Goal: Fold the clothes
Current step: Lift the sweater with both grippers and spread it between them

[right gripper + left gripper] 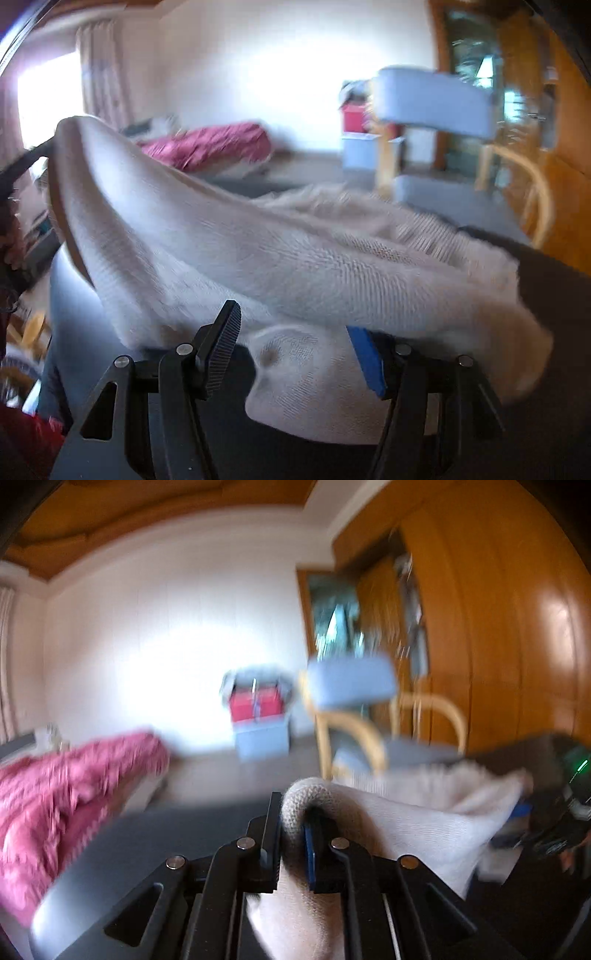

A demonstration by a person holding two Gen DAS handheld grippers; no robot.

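Observation:
A cream knit garment (413, 823) is lifted over the dark grey table (129, 849). My left gripper (291, 830) is shut on a rolled edge of it and holds that corner up. In the right wrist view that raised corner is at the upper left, under the left gripper (51, 147). The garment (280, 251) sags from there down to the table (554, 295). My right gripper (295, 350) is open, its fingers wide apart, with a fold of the cloth bunched between them and draped over their tips. The left wrist view shows the right gripper (535, 823) at the garment's far end.
A pink blanket (55, 794) lies on a bed to the left. A wooden chair with a blue-grey back (351, 683) stands beyond the table. A red box on a grey box (258, 716) sits by the white wall. A wooden wardrobe (498, 627) fills the right.

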